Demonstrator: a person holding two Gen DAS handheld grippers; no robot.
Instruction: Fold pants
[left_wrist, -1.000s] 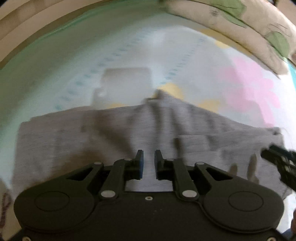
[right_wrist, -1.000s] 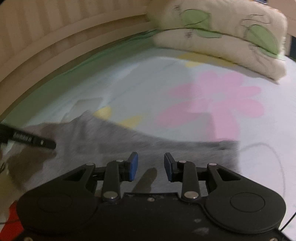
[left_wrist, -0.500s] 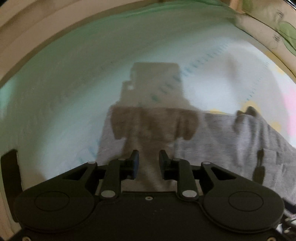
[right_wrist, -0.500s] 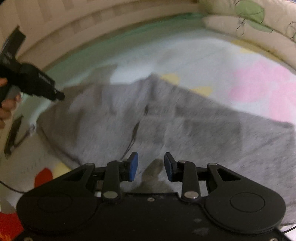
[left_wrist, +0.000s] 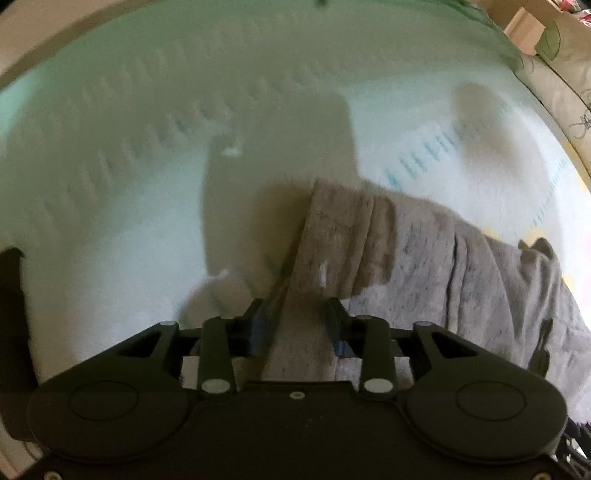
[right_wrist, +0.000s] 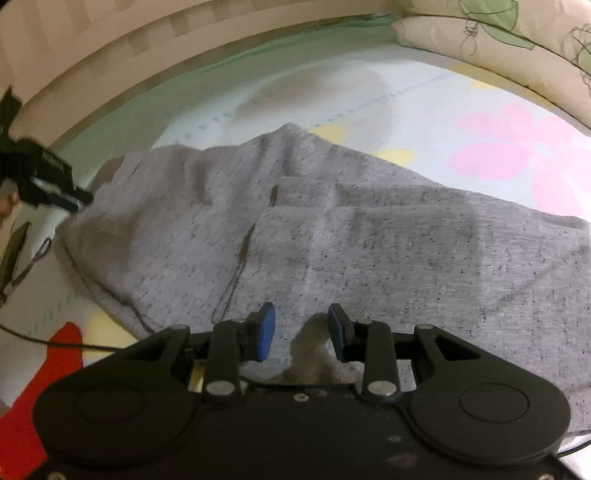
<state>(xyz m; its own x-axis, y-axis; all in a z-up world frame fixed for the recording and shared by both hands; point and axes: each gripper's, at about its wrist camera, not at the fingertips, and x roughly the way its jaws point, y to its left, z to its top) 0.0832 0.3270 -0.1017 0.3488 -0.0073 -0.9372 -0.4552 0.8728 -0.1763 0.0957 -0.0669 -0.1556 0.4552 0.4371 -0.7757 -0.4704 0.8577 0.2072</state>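
Grey speckled pants (right_wrist: 351, 229) lie spread on a flowered bed sheet (right_wrist: 517, 147), with a ridge of folds near their far edge. My right gripper (right_wrist: 301, 314) hangs open just above the near part of the cloth, nothing between its blue pads. My left gripper (left_wrist: 295, 310) points steeply down over the pants' left end (left_wrist: 343, 236). Its jaws are opening, and the cloth's edge runs under the gap without the pads pressing on it. The right wrist view shows the left gripper (right_wrist: 55, 184) at the pants' far left corner.
Pillows with green leaf prints (right_wrist: 517, 48) line the far right of the bed. A striped wall (right_wrist: 110, 44) curves behind. A thin black cable (right_wrist: 37, 339) crosses the sheet at the left, near a red print (right_wrist: 55, 354). A dark object (left_wrist: 11, 295) sits at the left edge.
The left gripper travelled along the pants to their left end and its jaws spread wider. The right gripper came in lower over the middle of the cloth, still open.
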